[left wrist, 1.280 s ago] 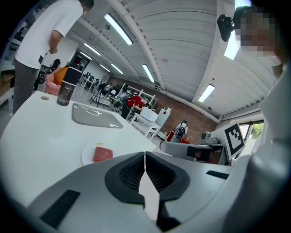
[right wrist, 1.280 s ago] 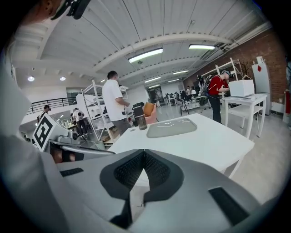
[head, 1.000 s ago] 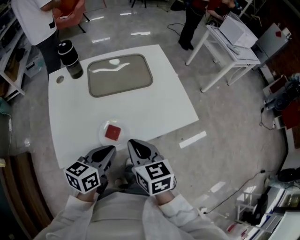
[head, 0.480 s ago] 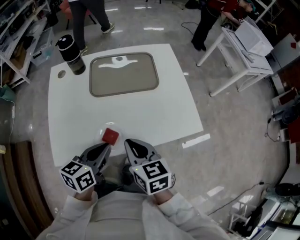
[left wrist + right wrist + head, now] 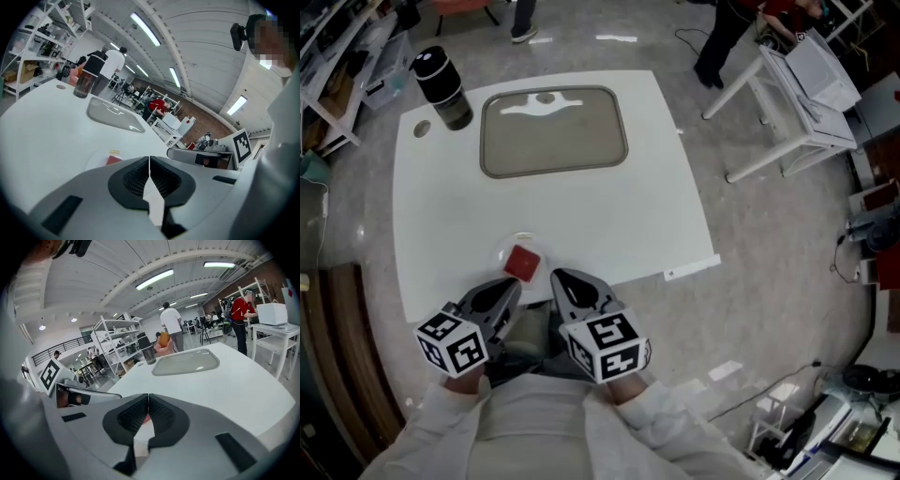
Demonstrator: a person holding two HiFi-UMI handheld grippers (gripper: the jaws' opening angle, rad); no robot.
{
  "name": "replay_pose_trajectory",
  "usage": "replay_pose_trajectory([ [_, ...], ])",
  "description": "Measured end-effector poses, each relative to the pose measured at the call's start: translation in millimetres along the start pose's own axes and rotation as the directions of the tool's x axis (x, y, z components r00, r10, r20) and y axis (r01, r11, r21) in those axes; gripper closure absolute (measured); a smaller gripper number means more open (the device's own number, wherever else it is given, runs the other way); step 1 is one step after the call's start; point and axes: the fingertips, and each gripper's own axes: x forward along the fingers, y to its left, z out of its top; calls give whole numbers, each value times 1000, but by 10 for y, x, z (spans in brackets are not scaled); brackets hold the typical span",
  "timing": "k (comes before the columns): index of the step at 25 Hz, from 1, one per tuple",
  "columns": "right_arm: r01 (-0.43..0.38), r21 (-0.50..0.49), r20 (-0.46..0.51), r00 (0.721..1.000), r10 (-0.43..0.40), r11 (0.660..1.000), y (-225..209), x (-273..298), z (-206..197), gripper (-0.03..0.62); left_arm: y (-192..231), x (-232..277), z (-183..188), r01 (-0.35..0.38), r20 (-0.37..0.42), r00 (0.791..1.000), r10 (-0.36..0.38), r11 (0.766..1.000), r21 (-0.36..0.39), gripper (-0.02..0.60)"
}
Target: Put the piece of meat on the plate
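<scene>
Well, the meat (image 5: pixel 523 263) sits on the plate (image 5: pixel 502 254). The left gripper (image 5: pixel 502 292) at its 7 o'clock and right gripper (image 5: pixel 564 279) at 5 are clenched, empty.

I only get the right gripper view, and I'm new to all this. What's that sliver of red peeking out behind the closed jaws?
Observer: The head view shows a flat red square piece of meat lying on a round white plate near the white table's front edge.
Operator: Is the other gripper carrying anything?
Observer: No. The left gripper view shows the left gripper with its jaws together and nothing between them.
Operator: How close are both grippers to that plate?
Observer: From above, the left gripper and right gripper sit side by side, tips by the plate's near side.
</scene>
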Motion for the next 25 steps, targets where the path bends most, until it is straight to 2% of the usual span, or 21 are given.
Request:
replay_pose_trajectory([
  [10, -12, 42, -58, 998, 14, 999, 97, 167, -131, 579, 118, -28, -6, 59, -58, 996, -62, 997, -52, 568],
  [18, -12, 93, -117, 993, 23, 996, 114, 328, -344, 579, 379, 6, -75, 30, -85, 996, -38, 995, -97, 566],
  [25, 15, 119, -151, 988, 3, 993, 99, 411, -462, 579, 597, -46, -160, -36, -111, 993, 26, 996, -85, 566],
])
